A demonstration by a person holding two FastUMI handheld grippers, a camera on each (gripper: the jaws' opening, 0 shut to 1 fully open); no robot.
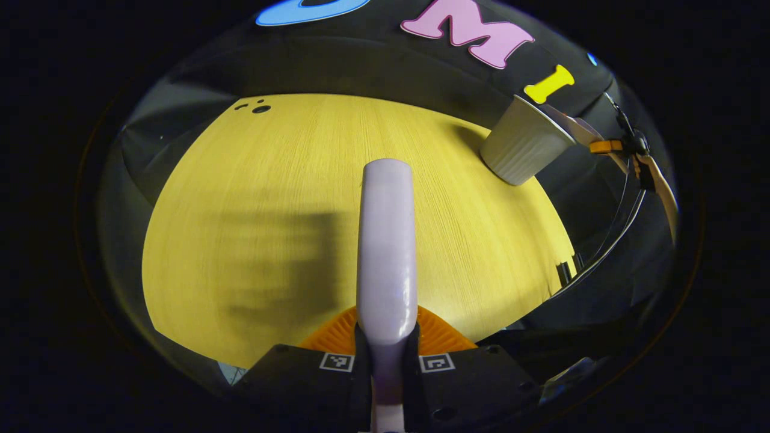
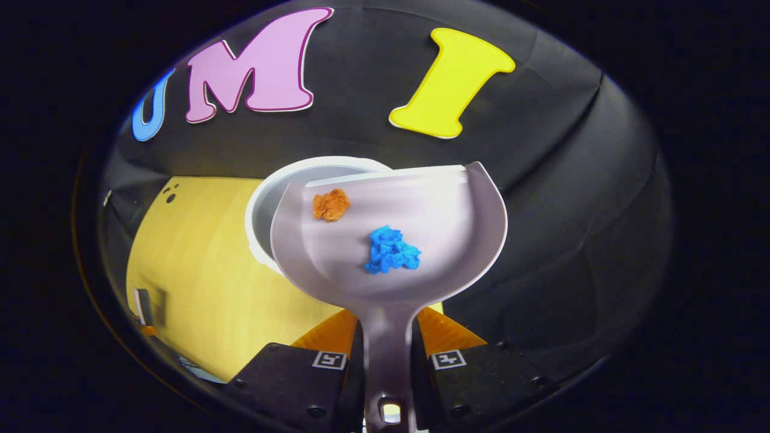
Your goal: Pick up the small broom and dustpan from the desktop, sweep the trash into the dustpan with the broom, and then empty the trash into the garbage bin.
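- Over the far edge of the yellow desktop (image 2: 198, 282): your right gripper (image 2: 389, 361) is clamped on the handle of the dustpan (image 2: 391, 240), both fingers pressing its sides. The pan's long axis runs straight ahead from the fingers, open lip leading.
- Load in the pan: one orange scrap (image 2: 331, 204) near the lip, one blue scrap (image 2: 391, 249) mid-pan — both loose on the floor of the pan.
- Garbage bin (image 2: 258, 204): white, rim partly showing behind and to the left of the pan's lip in the right gripper view. The lip overlaps the rim only in part, so you would likely shift left before tipping forward, or the scraps may miss.
- Your left gripper (image 1: 386, 355) is closed on the pale handle of the small broom (image 1: 386, 240), which points ahead over bare desktop (image 1: 240, 180). The bin (image 1: 523, 144) lies ahead to its right, well apart — the right hand is the nearer.
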